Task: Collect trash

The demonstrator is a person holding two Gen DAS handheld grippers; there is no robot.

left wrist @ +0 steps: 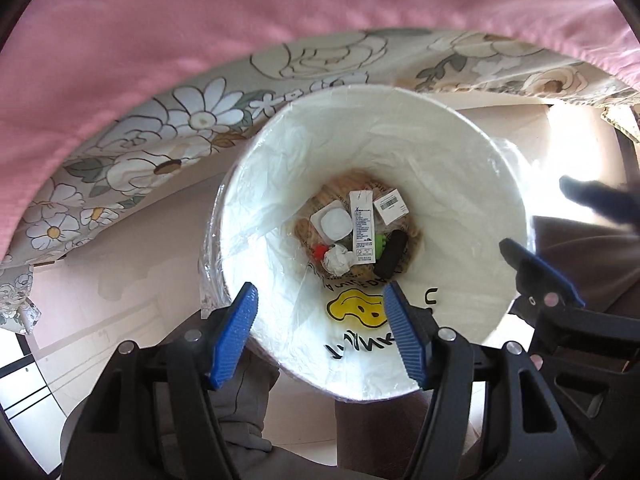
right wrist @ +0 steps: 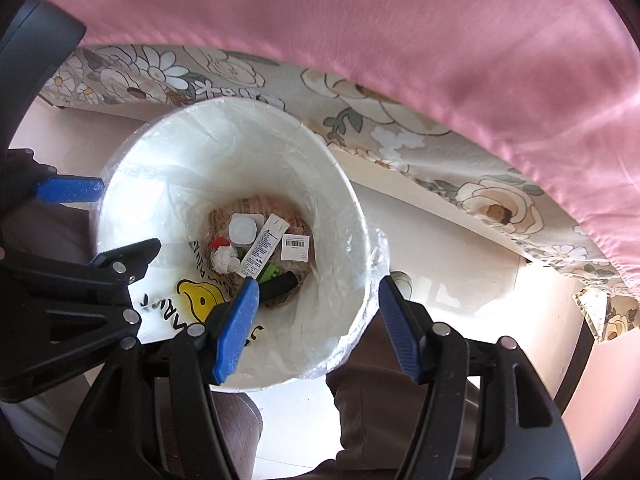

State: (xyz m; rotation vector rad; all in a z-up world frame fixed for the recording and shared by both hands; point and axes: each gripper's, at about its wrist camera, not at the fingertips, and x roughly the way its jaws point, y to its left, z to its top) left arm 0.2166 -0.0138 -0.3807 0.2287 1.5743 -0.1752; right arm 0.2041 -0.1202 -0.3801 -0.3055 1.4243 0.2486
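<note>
Both my grippers, left (left wrist: 320, 334) and right (right wrist: 316, 330), hang wide and empty over the bin (left wrist: 400, 136). Liner (left wrist: 256, 216) looks thin, slippery; I'd pinch it at the rim.

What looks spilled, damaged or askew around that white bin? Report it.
Nothing stands out. The white plastic-lined trash bin stands upright on the floor, and the trash, including the crumpled white paper ball and black cylinder, lies at its bottom. Both grippers are open and hold nothing.
</note>
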